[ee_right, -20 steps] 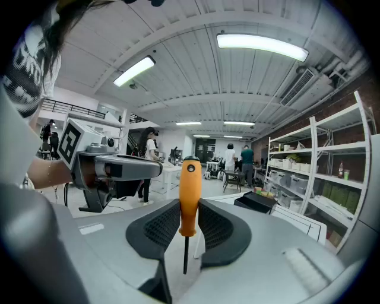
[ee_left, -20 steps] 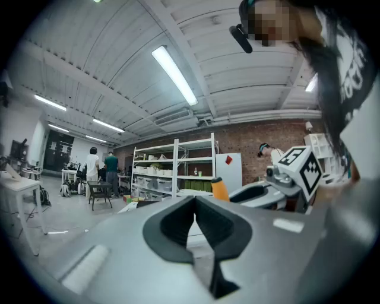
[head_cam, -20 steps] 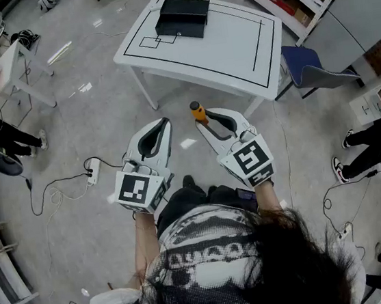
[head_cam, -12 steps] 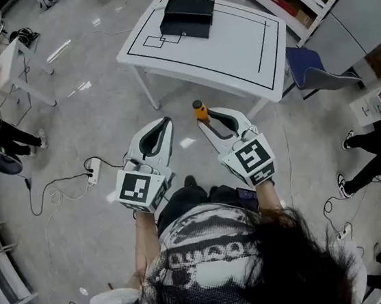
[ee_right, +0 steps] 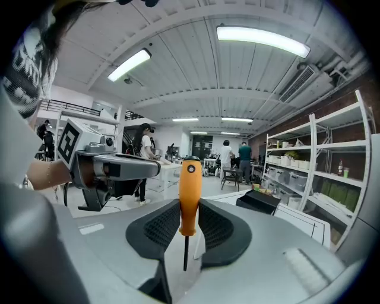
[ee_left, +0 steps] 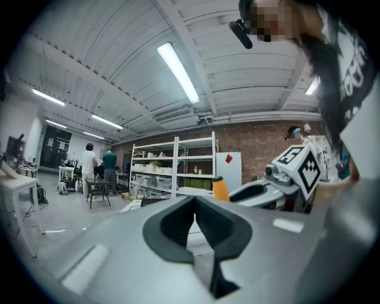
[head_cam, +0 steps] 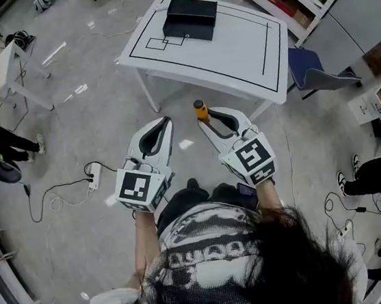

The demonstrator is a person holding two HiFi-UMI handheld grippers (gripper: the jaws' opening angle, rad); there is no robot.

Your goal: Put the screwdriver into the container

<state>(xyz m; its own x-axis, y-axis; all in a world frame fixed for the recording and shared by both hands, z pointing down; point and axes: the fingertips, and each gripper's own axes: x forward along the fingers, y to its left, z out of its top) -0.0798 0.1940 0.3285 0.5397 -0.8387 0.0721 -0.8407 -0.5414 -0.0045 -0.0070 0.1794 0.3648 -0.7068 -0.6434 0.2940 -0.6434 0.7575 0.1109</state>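
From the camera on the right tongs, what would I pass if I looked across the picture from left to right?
Left tongs → orange screwdriver → black container → shelving racks

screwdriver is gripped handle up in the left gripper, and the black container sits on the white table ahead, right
Not quite: the screwdriver is in the right gripper, as the right gripper view shows; the left gripper holds nothing. It is handle up, and the container sits on the table ahead.
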